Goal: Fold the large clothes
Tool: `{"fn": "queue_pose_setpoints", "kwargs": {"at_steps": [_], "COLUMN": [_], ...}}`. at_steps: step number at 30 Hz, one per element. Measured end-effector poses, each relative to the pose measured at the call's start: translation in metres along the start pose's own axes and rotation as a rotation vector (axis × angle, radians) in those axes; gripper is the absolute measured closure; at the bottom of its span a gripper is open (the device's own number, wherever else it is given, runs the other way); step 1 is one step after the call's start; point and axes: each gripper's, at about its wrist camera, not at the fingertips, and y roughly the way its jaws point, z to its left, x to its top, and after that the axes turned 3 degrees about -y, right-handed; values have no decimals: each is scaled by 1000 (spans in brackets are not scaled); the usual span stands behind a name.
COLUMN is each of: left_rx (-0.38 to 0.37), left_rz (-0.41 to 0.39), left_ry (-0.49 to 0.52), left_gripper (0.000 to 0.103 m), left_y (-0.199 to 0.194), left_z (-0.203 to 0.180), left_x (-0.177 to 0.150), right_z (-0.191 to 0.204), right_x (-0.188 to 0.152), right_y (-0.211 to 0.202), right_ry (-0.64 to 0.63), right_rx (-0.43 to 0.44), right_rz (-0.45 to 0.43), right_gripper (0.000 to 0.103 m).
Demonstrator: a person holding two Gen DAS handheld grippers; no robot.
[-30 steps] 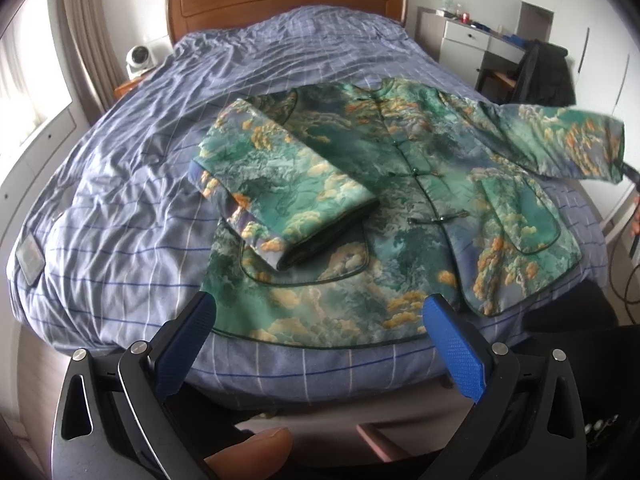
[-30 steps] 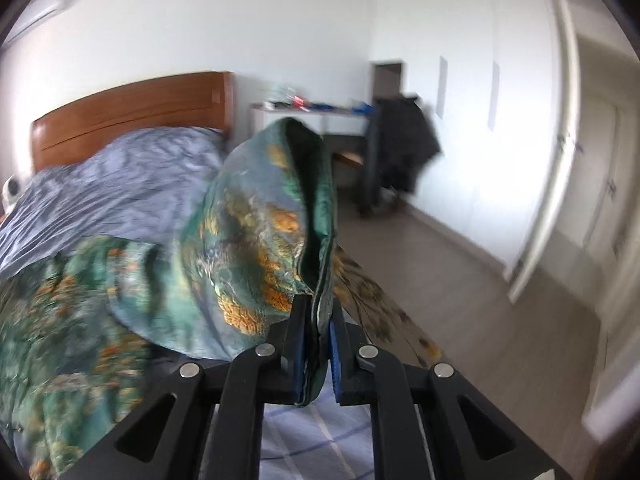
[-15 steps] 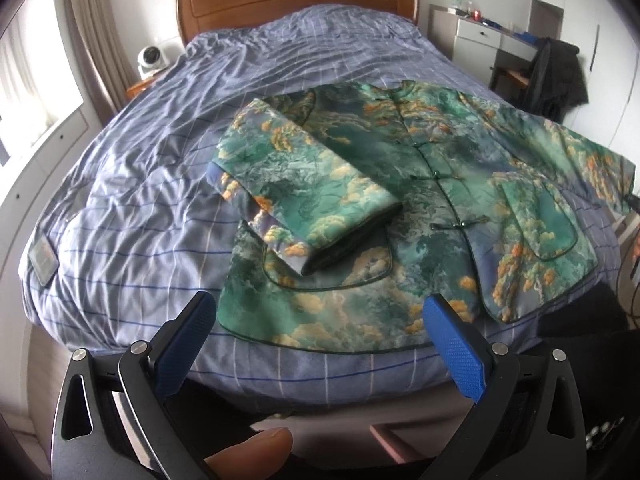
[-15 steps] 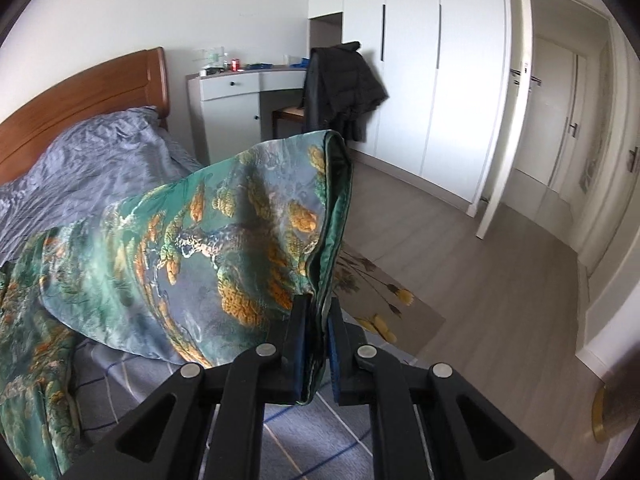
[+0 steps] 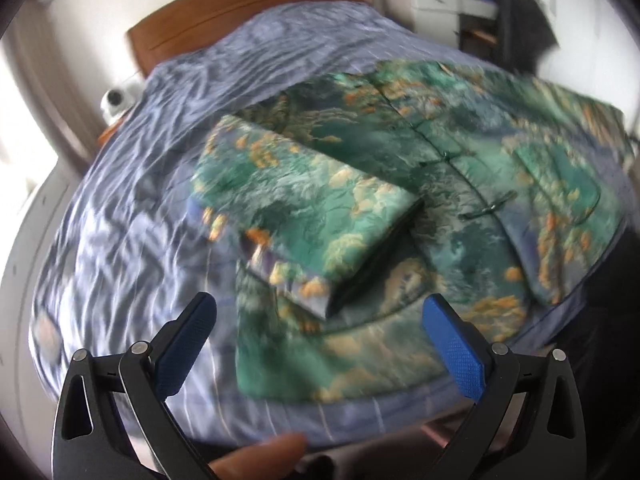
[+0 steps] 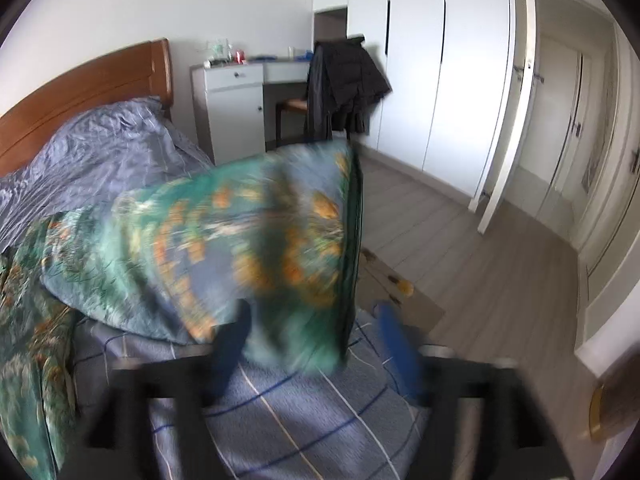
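Observation:
A green jacket (image 5: 460, 208) with orange and blue print lies face up on the bed, one sleeve (image 5: 304, 216) folded across its front. My left gripper (image 5: 320, 332) hovers open over the jacket's near hem, nothing between its blue pads. In the right wrist view the other sleeve (image 6: 240, 240) stretches toward the bed's edge, its cuff drooping between the pads of my right gripper (image 6: 316, 344). That gripper's jaws are opening and its blurred fingers (image 6: 396, 344) stand apart from the cloth.
A blue checked quilt (image 5: 132, 216) covers the bed, with a wooden headboard (image 5: 240, 12) behind. Right of the bed are a white desk (image 6: 232, 96), a chair draped with a dark coat (image 6: 344, 84), white wardrobes (image 6: 440, 64) and a floor mat (image 6: 396, 292). A thumb (image 5: 260, 456) shows below.
My right gripper has opened and let go of the sleeve cuff, which now sags onto the bed edge. The left gripper moved closer to the jacket's hem and rolled.

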Motion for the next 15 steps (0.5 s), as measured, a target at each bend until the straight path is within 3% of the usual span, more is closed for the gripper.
{"fn": "queue_pose_setpoints", "kwargs": {"at_steps": [3, 7, 8, 10, 12, 15], "left_rx": [-48, -40, -44, -101, -122, -115], "left_rz": [9, 99, 111, 114, 107, 62], "left_ry": [157, 208, 199, 146, 77, -3], "left_gripper": [1, 1, 6, 29, 93, 95], "left_y": [38, 98, 109, 117, 110, 88], "left_z": [-17, -19, -15, -4, 10, 32], "left_x": [8, 16, 17, 19, 20, 21], "right_z": [2, 10, 14, 26, 42, 72], "right_x": [-10, -27, -31, -42, -47, -60], "right_y": [-25, -57, -63, -83, -98, -129], "right_ry": [-33, -11, -8, -16, -42, -109], "right_rx": [15, 118, 143, 212, 248, 299], "right_rz": [-14, 3, 8, 14, 2, -41], "right_gripper": [28, 27, 28, 28, 27, 27]}}
